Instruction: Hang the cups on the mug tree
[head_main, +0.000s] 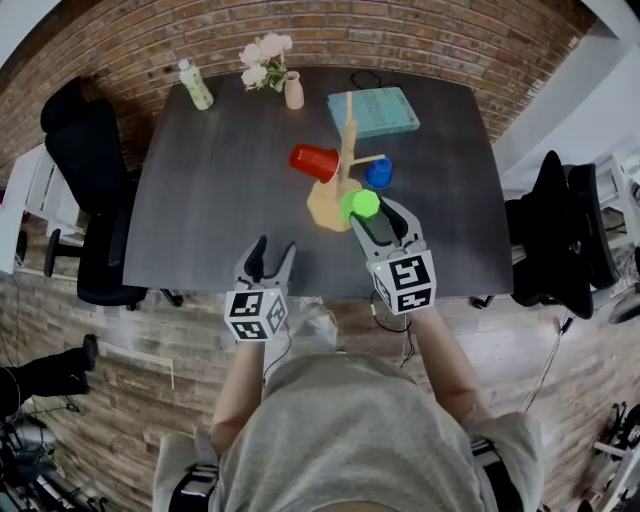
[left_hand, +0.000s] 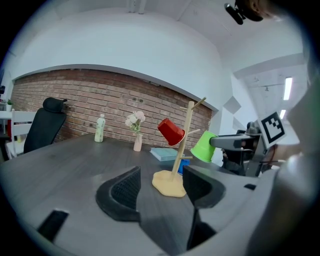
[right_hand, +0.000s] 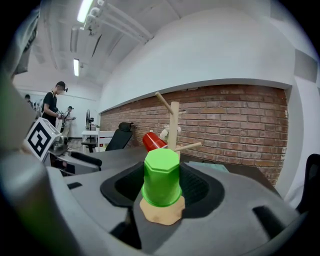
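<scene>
Now: red cup (head_main: 315, 161) already hangs on mug tree (head_main: 347, 150). Right gripper (head_main: 376, 213) clamps green cup (head_main: 360, 204) at tree's 6 o'clock, not yet hung. Blue cup (head_main: 378, 174) at 3 o'clock (hung or not, unclear). Left gripper (head_main: 273, 250) jaws apart, empty.

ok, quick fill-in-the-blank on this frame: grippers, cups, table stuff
1. The right gripper is shut on a cup coloured ____.
2. The left gripper has its jaws ____, with nothing between them.
3. The red cup hangs from a peg of the wooden ____.
4. The flowers stand in a pink ____.

Missing words: green; open; mug tree; vase.
</scene>
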